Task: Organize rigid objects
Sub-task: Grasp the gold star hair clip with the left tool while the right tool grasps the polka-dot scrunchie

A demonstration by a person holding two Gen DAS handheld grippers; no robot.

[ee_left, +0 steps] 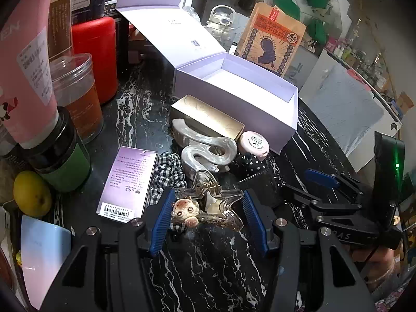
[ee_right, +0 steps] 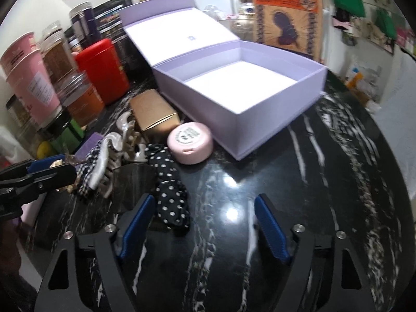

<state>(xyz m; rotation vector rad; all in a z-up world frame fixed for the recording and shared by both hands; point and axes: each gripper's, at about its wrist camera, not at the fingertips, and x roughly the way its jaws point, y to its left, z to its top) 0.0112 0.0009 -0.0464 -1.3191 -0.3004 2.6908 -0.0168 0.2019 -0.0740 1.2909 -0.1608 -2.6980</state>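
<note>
Judging by the empty lilac cardboard box [ee_right: 260,98], nothing is organized yet; your left claw [ee_left: 205,208] straddles the clear star-shaped hair clip [ee_left: 223,208] unclenched, your right claw [ee_right: 205,223] spread empty.

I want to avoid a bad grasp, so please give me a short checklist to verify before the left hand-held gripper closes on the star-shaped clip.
1. Left hand-held gripper open: ok, both blue pads stand apart.
2. Star-shaped clear clip lies between the pads: ok.
3. Only the clip in the gap: not ok, a small bear charm and a bit of the checked scrunchie sit there too.
4. Lilac box open and its inside free: ok, lid folded back.
5. Right hand-held gripper out of the way: ok, open over bare marble table, to the right of the pile.
6. Pads already touching the clip: cannot tell.
</note>
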